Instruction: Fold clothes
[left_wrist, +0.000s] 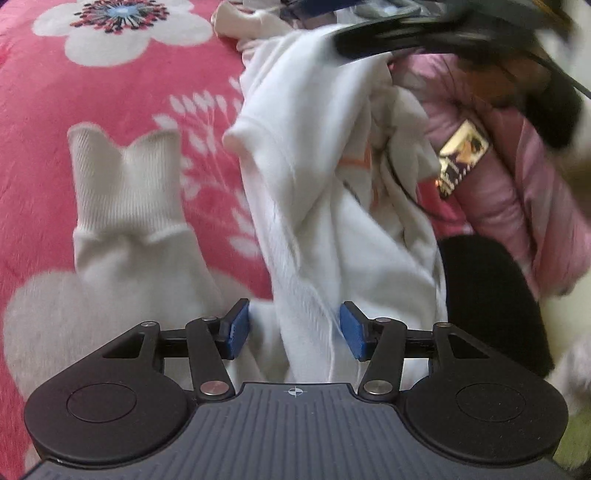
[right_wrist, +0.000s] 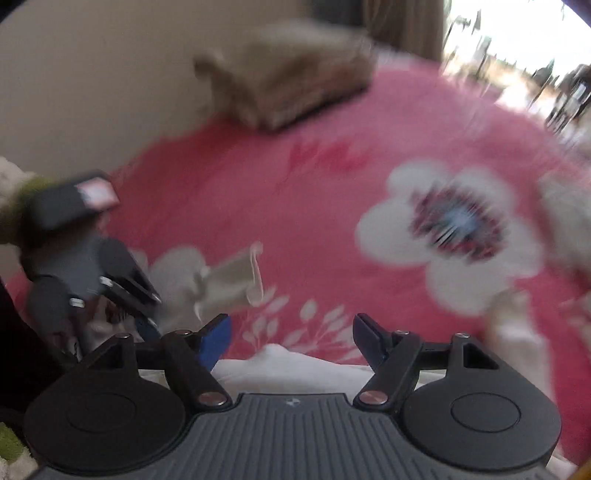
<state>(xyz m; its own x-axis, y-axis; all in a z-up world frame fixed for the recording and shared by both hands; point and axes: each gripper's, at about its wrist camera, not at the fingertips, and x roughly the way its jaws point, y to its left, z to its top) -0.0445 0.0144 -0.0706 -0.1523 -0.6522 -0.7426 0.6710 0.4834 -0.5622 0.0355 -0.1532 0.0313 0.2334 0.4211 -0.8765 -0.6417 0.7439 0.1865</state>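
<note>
A white sweatshirt (left_wrist: 317, 155) lies bunched on the pink flowered blanket (left_wrist: 110, 92); its ribbed cuff (left_wrist: 125, 184) points away on the left. My left gripper (left_wrist: 293, 330) is open, its blue pads either side of a fold of the white cloth, not pinching it. My right gripper (right_wrist: 291, 339) is open and empty, just above an edge of white cloth (right_wrist: 280, 363). In the right wrist view, which is blurred, the left gripper (right_wrist: 144, 302) shows at the left near the sleeve cuff (right_wrist: 236, 280). The right gripper's black body (left_wrist: 424, 33) crosses the top of the left view.
A pink padded jacket (left_wrist: 517, 192) with a shiny label lies right of the sweatshirt, with something black (left_wrist: 491, 302) below it. More clothes are piled at the top (left_wrist: 251, 22). A folded tan item (right_wrist: 291, 81) sits at the blanket's far side by the wall.
</note>
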